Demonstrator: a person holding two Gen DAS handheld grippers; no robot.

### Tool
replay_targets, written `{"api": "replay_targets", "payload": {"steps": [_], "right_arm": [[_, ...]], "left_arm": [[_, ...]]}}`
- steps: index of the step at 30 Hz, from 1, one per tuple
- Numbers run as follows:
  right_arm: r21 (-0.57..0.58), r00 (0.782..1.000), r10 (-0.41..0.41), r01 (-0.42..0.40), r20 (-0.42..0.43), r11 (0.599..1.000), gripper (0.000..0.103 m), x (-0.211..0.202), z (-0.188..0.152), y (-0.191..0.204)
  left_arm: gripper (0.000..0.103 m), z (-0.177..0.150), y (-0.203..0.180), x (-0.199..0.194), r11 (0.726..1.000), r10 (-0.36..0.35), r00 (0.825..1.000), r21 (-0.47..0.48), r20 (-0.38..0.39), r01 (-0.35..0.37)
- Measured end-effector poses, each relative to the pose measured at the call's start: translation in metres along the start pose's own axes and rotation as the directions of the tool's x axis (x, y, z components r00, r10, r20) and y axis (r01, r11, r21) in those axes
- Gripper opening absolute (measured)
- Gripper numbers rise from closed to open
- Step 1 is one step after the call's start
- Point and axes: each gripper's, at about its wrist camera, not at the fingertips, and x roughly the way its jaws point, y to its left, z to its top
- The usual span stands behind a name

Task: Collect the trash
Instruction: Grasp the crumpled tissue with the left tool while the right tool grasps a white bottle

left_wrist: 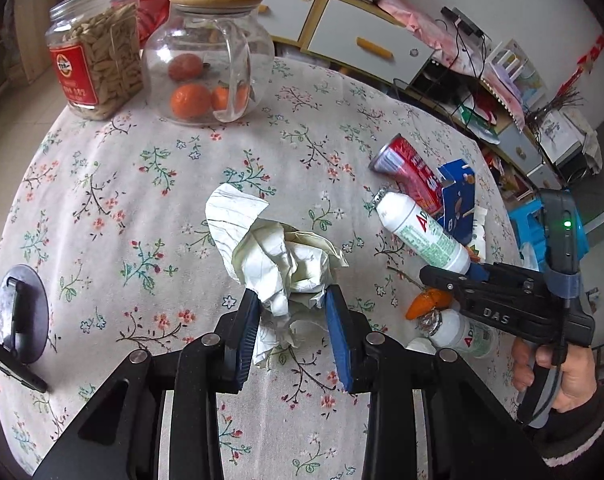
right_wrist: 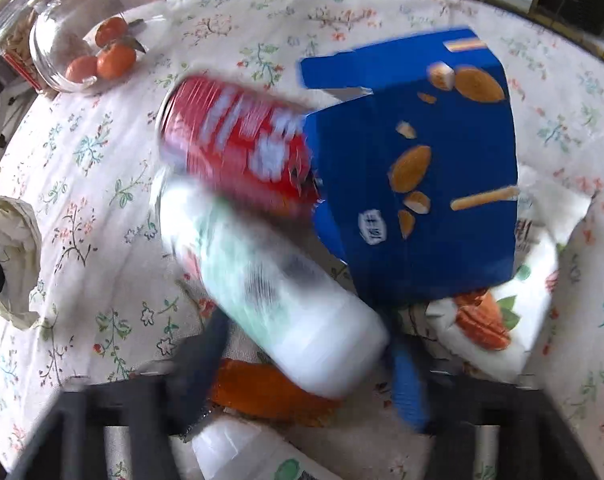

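Left gripper [left_wrist: 291,300] clamped the crumpled paper [left_wrist: 277,248] mid-frame; right gripper [right_wrist: 306,364] straddled the white bottle [right_wrist: 285,292], grip unclear. It should have squeezed the base squarely.

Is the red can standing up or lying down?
Lying down. The red can rests on its side on the tablecloth, against the blue box.

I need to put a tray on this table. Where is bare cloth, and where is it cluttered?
Free: the floral cloth between the glass jar, the crumpled paper and the red can. Crowded: around the white bottle and blue box.
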Motion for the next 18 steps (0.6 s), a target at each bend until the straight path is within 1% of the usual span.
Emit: {"api": "replay_targets", "payload": {"steps": [4, 8, 13, 14, 15, 16, 18], "right_arm": [[-0.002, 0.999, 0.043, -0.043, 0.013, 0.999, 0.041, -0.010, -0.001, 0.000], [-0.033, 0.997, 0.064, -0.063, 0.030, 0.997, 0.039, -0.024, -0.006, 0.004], [-0.034, 0.993, 0.097, -0.095, 0.069, 0.995, 0.036, -0.048, -0.014, 0.000], [-0.032, 0.992, 0.102, -0.100, 0.075, 0.994, 0.018, -0.051, -0.014, -0.001], [-0.029, 0.991, 0.110, -0.108, 0.081, 0.994, 0.004, -0.055, -0.015, -0.003], [-0.023, 0.990, 0.114, -0.113, 0.087, 0.993, 0.006, -0.058, -0.016, -0.006], [-0.032, 0.992, 0.082, -0.080, 0.094, 0.996, 0.006, -0.065, -0.021, -0.011]], "left_arm": [[0.035, 0.002, -0.004, 0.000, 1.000, -0.003, 1.000, 0.002, 0.004, 0.003], [0.035, 0.002, -0.009, -0.001, 1.000, -0.010, 1.000, 0.005, 0.010, 0.010], [0.035, 0.003, -0.019, -0.005, 1.000, -0.018, 1.000, 0.014, 0.020, 0.018], [0.035, 0.004, -0.022, -0.005, 1.000, -0.023, 1.000, 0.017, 0.021, 0.022], [0.035, 0.004, -0.023, -0.005, 1.000, -0.025, 0.999, 0.019, 0.021, 0.024], [0.035, 0.005, -0.027, -0.005, 0.999, -0.028, 0.999, 0.022, 0.022, 0.028], [0.035, 0.005, -0.032, -0.004, 0.999, -0.034, 0.999, 0.028, 0.022, 0.033]]}}
